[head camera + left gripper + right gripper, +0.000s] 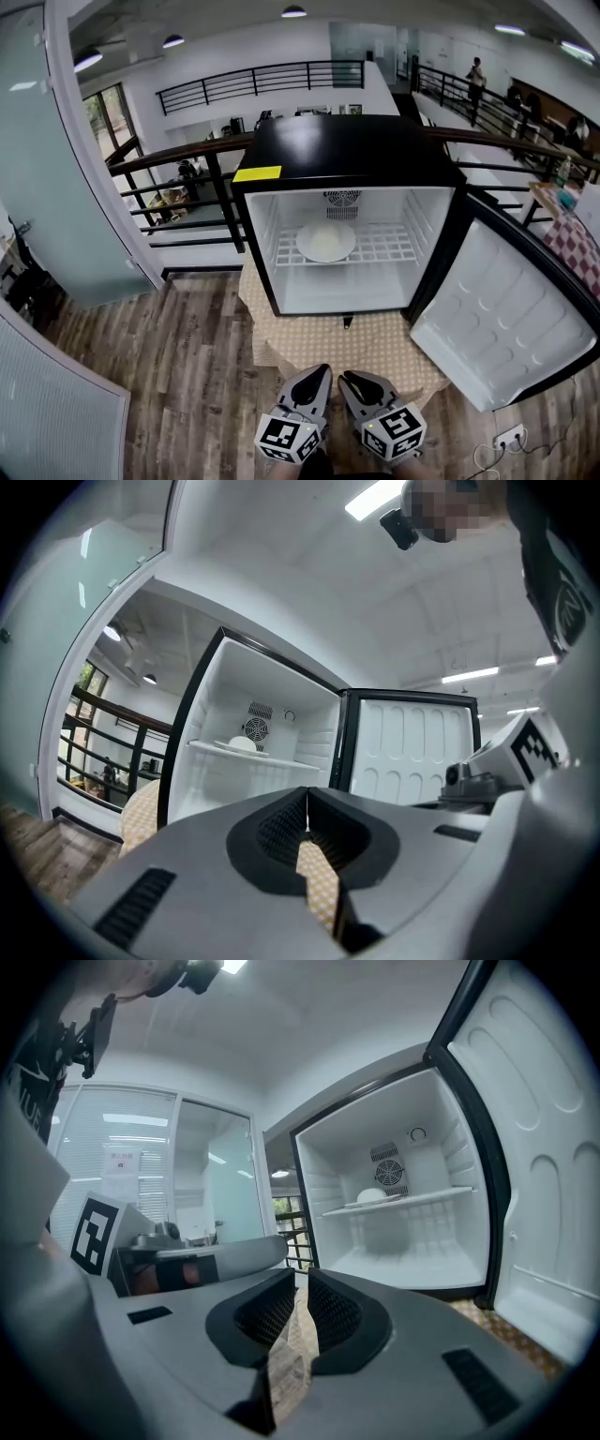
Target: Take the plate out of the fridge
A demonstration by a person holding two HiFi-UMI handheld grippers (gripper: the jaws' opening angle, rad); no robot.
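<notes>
A small black fridge (319,150) stands open in the head view, its door (497,319) swung to the right. A white plate (325,241) lies on the wire shelf (384,248) inside, also seen as a plate (242,745) in the left gripper view and a plate (372,1196) in the right gripper view. Both grippers hang low in front of the fridge, well short of it. My left gripper (321,372) is shut and empty, jaws meeting (306,810). My right gripper (349,377) is shut with nothing in it (302,1288).
The fridge rests on a patterned cloth (375,352) over wood flooring (178,375). A black railing (178,178) runs behind it. A glass partition (47,169) stands at the left. A wall socket with cable (506,439) sits at the lower right. People stand far off (476,80).
</notes>
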